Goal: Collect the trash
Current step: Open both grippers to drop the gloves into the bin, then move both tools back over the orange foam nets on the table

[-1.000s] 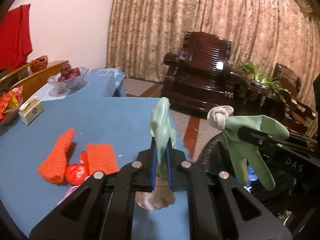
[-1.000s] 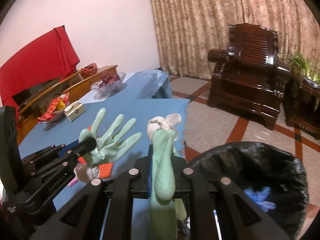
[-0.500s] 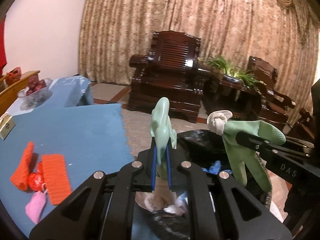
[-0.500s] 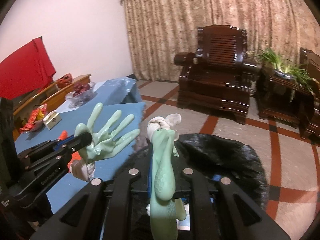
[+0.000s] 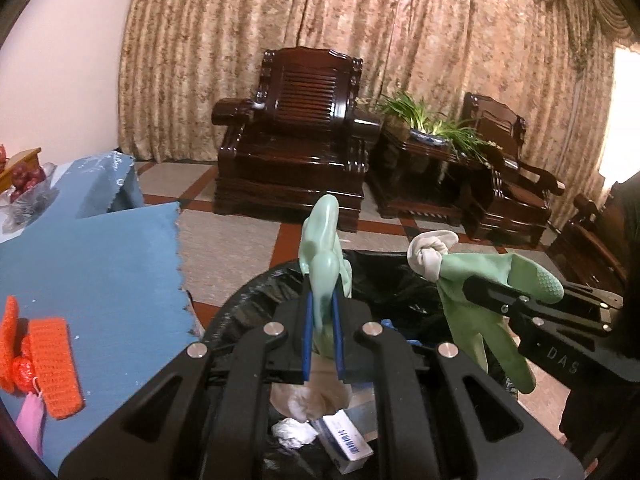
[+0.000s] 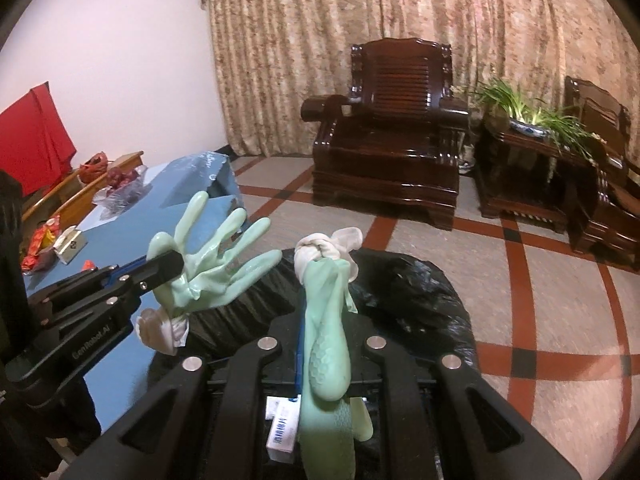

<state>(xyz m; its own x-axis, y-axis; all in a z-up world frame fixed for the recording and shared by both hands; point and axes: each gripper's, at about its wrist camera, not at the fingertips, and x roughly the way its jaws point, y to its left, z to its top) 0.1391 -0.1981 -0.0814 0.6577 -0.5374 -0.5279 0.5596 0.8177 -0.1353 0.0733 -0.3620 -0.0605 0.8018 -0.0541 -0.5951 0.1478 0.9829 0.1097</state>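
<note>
You hold two pale green rubber gloves, one in each gripper, and both hang over the black-lined trash bin (image 5: 256,292). Your left gripper (image 5: 322,320) is clamped tight on the light green glove (image 5: 324,264), whose fingers splay upward in the right wrist view while its whitish cuff (image 6: 160,326) droops below. Your right gripper (image 6: 320,344) is closed just as firmly on the darker green glove (image 6: 326,352), which has a knotted white cuff (image 6: 316,246) at the top and a scaly grip texture on the palm. Inside the bin you can count one white carton (image 5: 346,442) with blue print too small to read, one crumpled white tissue (image 5: 294,432) and a scrap of blue (image 5: 386,324). The letters "DAS" show on the side of the right gripper, and "GenRobot.AI" on the side of the left one. To the left stands a table under a blue cloth (image 5: 100,264), just beside the bin, carrying two orange knitted pieces (image 5: 56,360), one red ball (image 5: 22,370) in netting between them and one pink item (image 5: 32,420). Farther off stand two dark wooden armchairs (image 5: 296,140), with one potted plant (image 5: 432,120) on a side table between them, in front of a patterned curtain (image 5: 360,20).
</note>
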